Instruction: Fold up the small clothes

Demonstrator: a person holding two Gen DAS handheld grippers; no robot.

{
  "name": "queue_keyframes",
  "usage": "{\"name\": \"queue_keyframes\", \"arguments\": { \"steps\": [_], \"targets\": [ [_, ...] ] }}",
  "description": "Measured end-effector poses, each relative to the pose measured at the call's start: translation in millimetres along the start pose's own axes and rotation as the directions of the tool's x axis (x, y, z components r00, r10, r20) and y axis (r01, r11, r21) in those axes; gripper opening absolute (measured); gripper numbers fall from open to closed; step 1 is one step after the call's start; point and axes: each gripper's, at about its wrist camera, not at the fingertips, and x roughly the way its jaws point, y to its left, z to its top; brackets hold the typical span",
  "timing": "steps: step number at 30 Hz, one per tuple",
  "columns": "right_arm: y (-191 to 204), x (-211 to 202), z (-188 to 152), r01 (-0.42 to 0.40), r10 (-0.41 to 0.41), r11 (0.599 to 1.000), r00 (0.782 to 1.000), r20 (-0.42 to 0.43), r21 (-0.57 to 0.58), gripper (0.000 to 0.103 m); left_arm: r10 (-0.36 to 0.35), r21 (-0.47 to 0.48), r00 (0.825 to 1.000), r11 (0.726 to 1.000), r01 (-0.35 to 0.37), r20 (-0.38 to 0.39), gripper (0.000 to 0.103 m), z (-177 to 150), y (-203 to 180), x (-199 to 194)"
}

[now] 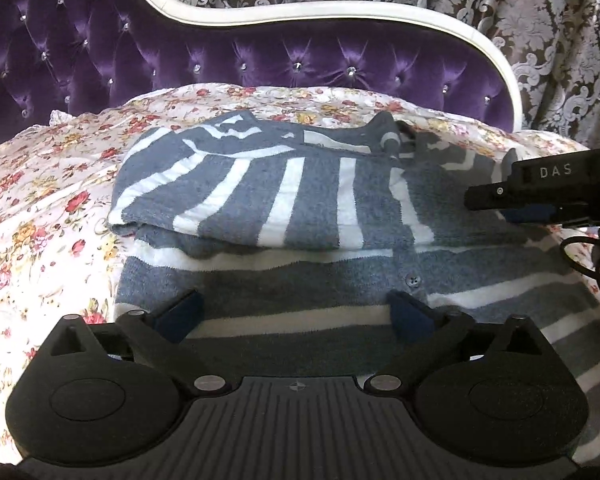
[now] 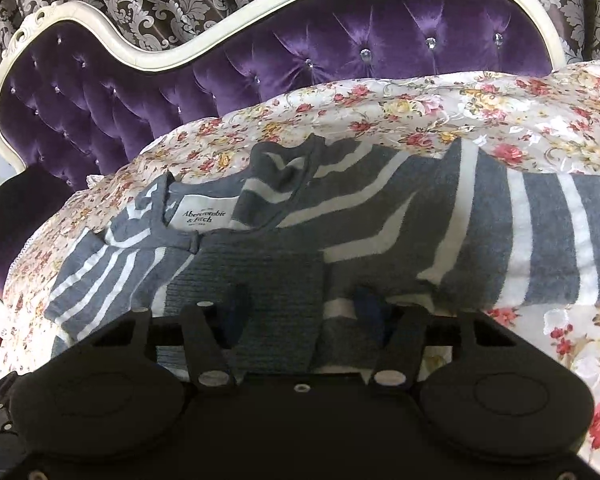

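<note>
A grey and white striped knit cardigan (image 1: 284,200) lies on the floral bedspread (image 1: 40,208), one sleeve folded across its body. My left gripper (image 1: 296,312) is open, its blue-padded fingers resting low over the cardigan's hem with nothing between them. My right gripper (image 2: 304,312) is open over the cardigan (image 2: 380,216), near the collar with its white label (image 2: 202,216); grey knit lies between its fingers but they are apart. The right gripper's black body also shows in the left wrist view (image 1: 540,188) at the right edge.
A purple tufted headboard (image 1: 260,60) with a white frame stands behind the bed. Patterned curtains (image 1: 540,20) hang beyond it. A black cable (image 1: 588,256) loops at the right edge. Floral bedspread (image 2: 540,128) surrounds the cardigan.
</note>
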Motion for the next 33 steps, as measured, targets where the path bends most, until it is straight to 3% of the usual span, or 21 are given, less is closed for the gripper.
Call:
{"name": "queue_keyframes", "arguments": {
  "steps": [4,8,12,16,22,29,33],
  "targets": [
    [2,1,-2,0.005,-0.005,1.0,1.0,0.008,-0.012,0.028,0.008,0.004,1.0,1.0,-0.008,0.016,0.103,-3,-1,-1],
    [0,-4,0,-0.011,0.011,1.0,1.0,0.026,0.0,0.009,0.008,0.003,1.0,1.0,-0.008,0.017,0.103,-2,-1,-1],
    [1,-22,6,-0.078,0.077,0.997,0.994,0.079,0.013,0.008,0.009,0.002,1.0,1.0,-0.009,0.018,0.103,-2,-2,-1],
    [1,-40,11,-0.042,0.044,0.999,0.99,0.135,-0.019,0.007,0.009,0.002,1.0,1.0,-0.009,0.018,0.103,-2,-2,-1],
    [-14,-24,4,0.028,-0.028,0.999,0.999,0.035,0.016,0.007,0.007,0.002,1.0,1.0,-0.007,0.016,0.103,-2,-1,-1],
    [-13,-24,3,0.03,-0.03,1.0,0.999,0.028,-0.003,0.007,-0.015,-0.011,1.0,1.0,0.015,-0.013,0.101,7,3,-7],
    [-18,-21,2,0.027,-0.027,1.0,1.0,0.007,0.014,0.007,-0.032,-0.032,0.999,0.999,0.033,0.031,0.101,22,11,-19]
  ]
}}
